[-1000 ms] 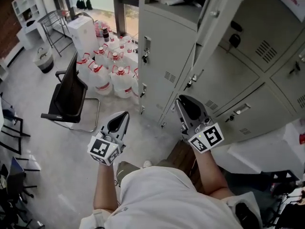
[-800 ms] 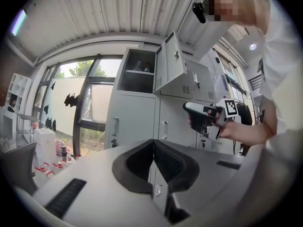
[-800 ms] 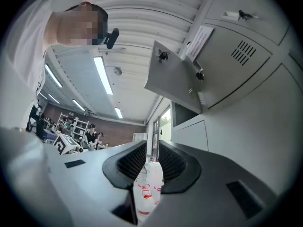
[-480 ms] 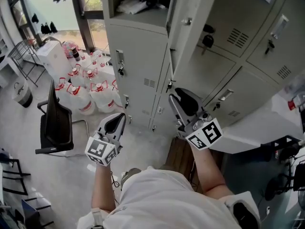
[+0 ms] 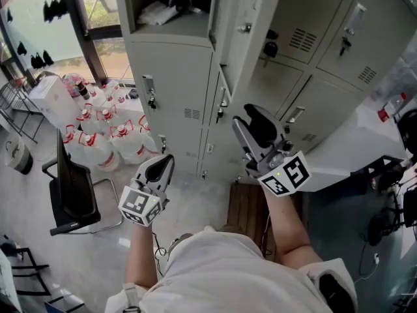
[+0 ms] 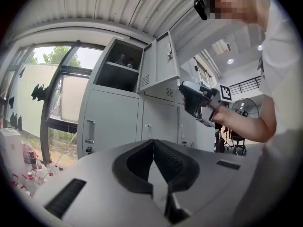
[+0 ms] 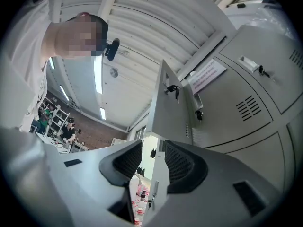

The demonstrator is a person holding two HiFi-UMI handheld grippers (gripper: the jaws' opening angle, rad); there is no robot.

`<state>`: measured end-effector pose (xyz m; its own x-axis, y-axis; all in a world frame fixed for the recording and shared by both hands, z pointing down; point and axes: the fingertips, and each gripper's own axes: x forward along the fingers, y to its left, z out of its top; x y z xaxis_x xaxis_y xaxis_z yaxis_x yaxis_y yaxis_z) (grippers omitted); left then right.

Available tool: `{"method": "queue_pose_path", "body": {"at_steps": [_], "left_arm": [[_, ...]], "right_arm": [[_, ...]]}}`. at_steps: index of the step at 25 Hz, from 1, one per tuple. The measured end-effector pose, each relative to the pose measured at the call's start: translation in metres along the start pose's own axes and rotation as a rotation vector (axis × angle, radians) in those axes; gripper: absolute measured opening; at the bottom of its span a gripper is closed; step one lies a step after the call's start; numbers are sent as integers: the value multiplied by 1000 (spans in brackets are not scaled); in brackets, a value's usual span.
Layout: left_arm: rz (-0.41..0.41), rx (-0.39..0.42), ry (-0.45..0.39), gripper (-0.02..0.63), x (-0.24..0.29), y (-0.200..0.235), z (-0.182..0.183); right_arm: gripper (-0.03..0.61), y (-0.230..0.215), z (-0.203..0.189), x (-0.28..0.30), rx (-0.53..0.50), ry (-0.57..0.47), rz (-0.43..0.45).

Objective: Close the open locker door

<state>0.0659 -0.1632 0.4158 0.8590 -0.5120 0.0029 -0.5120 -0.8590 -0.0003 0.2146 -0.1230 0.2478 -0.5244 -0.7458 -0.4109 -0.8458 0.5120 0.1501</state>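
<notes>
Above the right hand-held gripper [image 5: 249, 116], open locker door [image 5: 242, 31] sticking out beside its compartment, jaws just opened wide (nothing between them), left hand-held gripper [image 5: 167, 158] closed and empty

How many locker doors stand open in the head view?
1: the upper locker door, swung outward, right of its open compartment. Lockers beyond the frame may be hidden.
</notes>
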Motion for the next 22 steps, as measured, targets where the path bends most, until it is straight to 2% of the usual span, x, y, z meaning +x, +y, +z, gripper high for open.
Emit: {"method": "queue_pose_path", "body": {"at_steps": [5,22], "left_arm": [[-20,-15,22,2,-14,3,-9],[24,-45,40,2,-85,41,-27]], "right_arm": [[143,1,13,9,-26,-21,-36],[120,23,12,39,-9,-64,-115]]}}
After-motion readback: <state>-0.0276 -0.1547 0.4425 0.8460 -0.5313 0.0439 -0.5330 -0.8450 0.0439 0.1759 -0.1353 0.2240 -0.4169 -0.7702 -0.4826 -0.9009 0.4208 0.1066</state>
